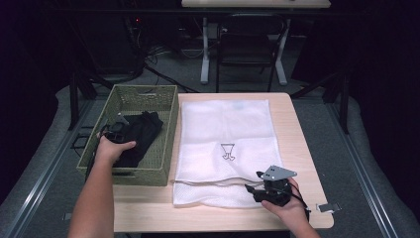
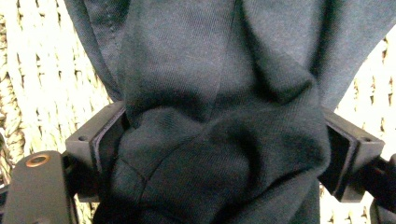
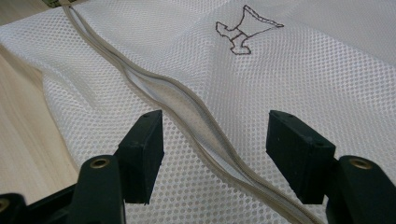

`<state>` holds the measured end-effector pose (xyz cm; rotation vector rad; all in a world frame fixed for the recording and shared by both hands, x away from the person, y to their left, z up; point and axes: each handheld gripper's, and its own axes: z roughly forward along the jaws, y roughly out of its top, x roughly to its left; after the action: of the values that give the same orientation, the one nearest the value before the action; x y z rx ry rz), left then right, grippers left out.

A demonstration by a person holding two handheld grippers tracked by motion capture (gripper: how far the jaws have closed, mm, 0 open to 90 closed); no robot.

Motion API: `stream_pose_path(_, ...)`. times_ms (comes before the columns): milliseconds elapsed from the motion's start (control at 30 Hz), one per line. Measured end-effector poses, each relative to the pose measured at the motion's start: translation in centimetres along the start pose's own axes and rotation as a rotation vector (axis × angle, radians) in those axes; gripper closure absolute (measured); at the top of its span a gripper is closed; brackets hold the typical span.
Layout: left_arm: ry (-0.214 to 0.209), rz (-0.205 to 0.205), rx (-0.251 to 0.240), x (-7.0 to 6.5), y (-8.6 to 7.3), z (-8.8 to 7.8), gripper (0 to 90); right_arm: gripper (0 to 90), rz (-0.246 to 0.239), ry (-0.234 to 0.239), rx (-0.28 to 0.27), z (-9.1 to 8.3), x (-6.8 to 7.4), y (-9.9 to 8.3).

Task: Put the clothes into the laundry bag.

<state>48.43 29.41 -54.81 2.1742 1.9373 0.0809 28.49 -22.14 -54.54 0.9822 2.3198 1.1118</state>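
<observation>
A dark garment (image 1: 143, 129) lies bunched in a woven green basket (image 1: 143, 89) at the table's left. My left gripper (image 1: 115, 130) reaches into the basket. In the left gripper view it (image 2: 222, 154) stands open wide, with the garment (image 2: 210, 116) bunched between its jaws. A white mesh laundry bag (image 1: 225, 129) lies flat on the middle of the table. My right gripper (image 1: 257, 187) is over the bag's near edge. In the right gripper view it (image 3: 217, 140) is open and straddles the bag's partly open zipper (image 3: 187, 107), holding nothing.
The wooden table (image 1: 297, 144) has bare strips to the right of the bag and along the front. A small metal clip (image 1: 328, 207) lies at the front right corner. A dark chair (image 1: 247, 44) and another table stand behind.
</observation>
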Motion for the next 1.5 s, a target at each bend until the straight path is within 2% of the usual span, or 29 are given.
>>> stream_pose_path(133,0.015,0.022,0.009,-0.15,-0.05,0.13,15.6,36.9,-0.002,0.0,0.0,0.02,-0.01,0.0)
stream_pose_path(367,0.029,0.035,0.024,-0.39,0.03,0.25,16.0,36.9,-0.003,-0.001,0.001,0.08,0.06,0.04)
stream_pose_path(533,0.027,0.041,0.011,-0.3,-0.06,0.35,15.5,36.9,-0.005,0.001,0.0,0.04,0.06,0.02)
stream_pose_path(1067,0.027,0.014,0.013,-0.27,-0.1,0.42,15.2,36.9,-0.001,0.0,-0.001,0.0,0.01,0.02)
stream_pose_path(1500,0.051,0.022,-0.006,-0.71,-0.21,0.11,23.6,36.9,-0.007,0.001,-0.002,0.08,0.03,0.06)
